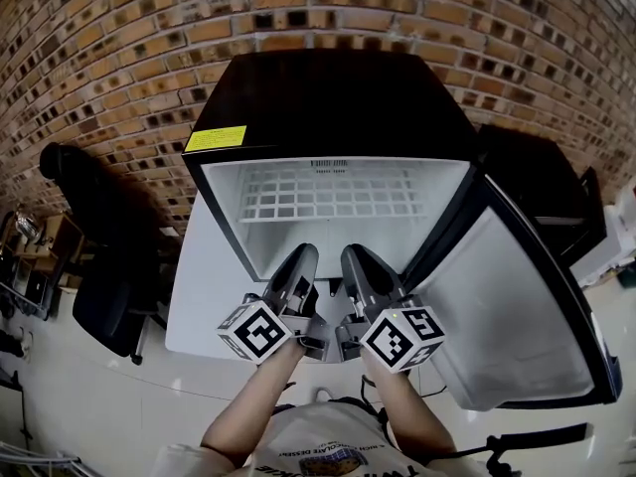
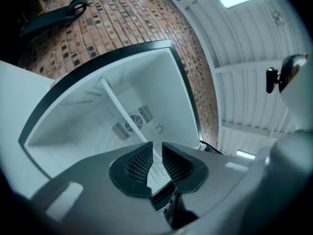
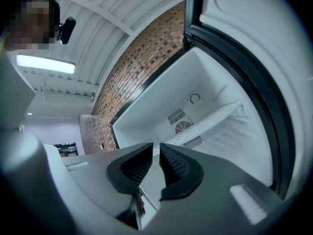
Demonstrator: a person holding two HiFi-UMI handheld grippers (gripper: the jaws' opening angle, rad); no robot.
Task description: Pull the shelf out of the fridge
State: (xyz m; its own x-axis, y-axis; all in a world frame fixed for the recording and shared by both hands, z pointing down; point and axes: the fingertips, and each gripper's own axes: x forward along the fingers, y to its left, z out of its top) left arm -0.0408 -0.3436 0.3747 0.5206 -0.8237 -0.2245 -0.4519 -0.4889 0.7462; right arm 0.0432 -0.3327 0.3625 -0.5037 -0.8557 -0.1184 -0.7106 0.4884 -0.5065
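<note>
The small black fridge [image 1: 333,107] stands open, its door [image 1: 507,306] swung out to the right. A white wire shelf [image 1: 333,195] lies level inside, high in the white compartment. It shows as a tilted white bar in the left gripper view [image 2: 122,111] and in the right gripper view [image 3: 210,121]. My left gripper [image 1: 303,258] and right gripper [image 1: 356,258] sit side by side in front of the opening, below the shelf and apart from it. Each one, left [image 2: 156,153] and right [image 3: 156,155], has its jaws a narrow gap apart with nothing between the pads.
A brick wall [image 1: 99,48] curves behind the fridge. A black chair [image 1: 99,237] stands at the left and a dark cabinet [image 1: 542,182] at the right behind the door. A vent grille [image 2: 131,125] marks the fridge's back wall.
</note>
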